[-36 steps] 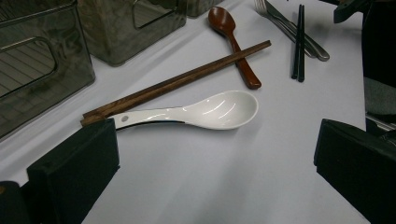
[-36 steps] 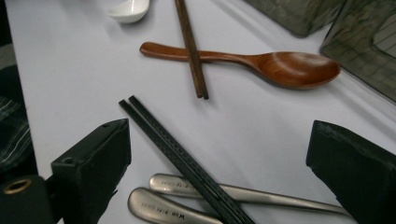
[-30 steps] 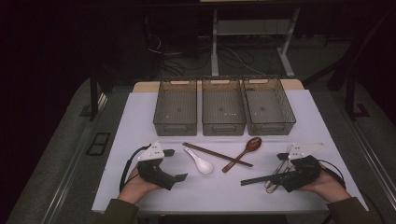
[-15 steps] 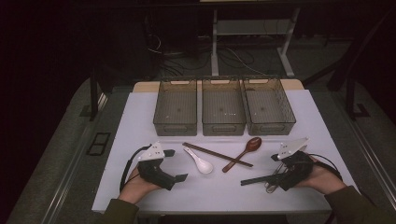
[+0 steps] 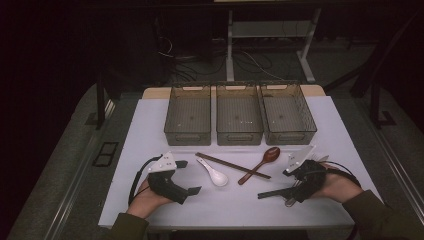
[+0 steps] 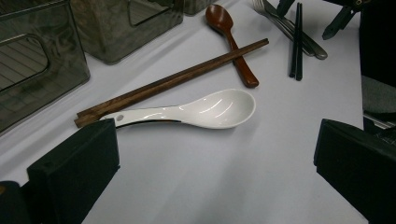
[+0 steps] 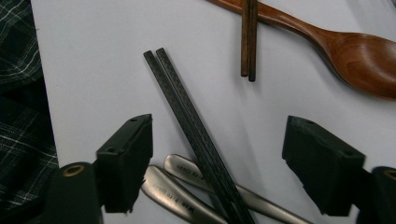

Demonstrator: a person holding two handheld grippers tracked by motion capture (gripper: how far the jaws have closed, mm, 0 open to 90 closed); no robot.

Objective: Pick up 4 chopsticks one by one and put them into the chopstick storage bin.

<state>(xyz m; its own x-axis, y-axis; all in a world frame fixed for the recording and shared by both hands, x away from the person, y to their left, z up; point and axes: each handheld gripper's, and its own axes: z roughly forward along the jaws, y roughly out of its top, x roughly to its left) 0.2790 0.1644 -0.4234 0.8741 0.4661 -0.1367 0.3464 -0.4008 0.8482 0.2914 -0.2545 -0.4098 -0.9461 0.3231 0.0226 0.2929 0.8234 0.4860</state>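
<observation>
The jaws of the right gripper [image 7: 217, 154] stand apart and have just been closing; the black chopsticks [image 7: 196, 135] and two steel handles [image 7: 187, 184] lie between them, but the pads do not press on anything yet. The jaws of the left gripper [image 6: 217, 158] stand wide apart over bare table, with nothing between them.

The black chopsticks lie near the front right corner of the table [image 5: 150, 130], across the steel handles and just beside the right gripper [image 5: 292, 187]. The white spoon [image 5: 214, 172] lies near the middle of the front edge, in front of the left gripper [image 5: 187, 177]. The brown chopsticks [image 5: 232, 165] lie across the handle of the wooden spoon [image 5: 260, 164], touching it. Three bins [image 5: 239, 114] stand in a row along the back edge.

I judge that the work is sorting the cutlery into the bins and that it is only at its start. In the high view all bins look empty, and every piece is on the table. The first pick, probably of the black chopsticks, is not yet done, and all the rest is left.

The steel pieces are cut off by the lower edge in the right gripper view, and the gripper covers them in the high view, so their kind is not sure; the left gripper view shows a fork [image 6: 273, 18] among them.
</observation>
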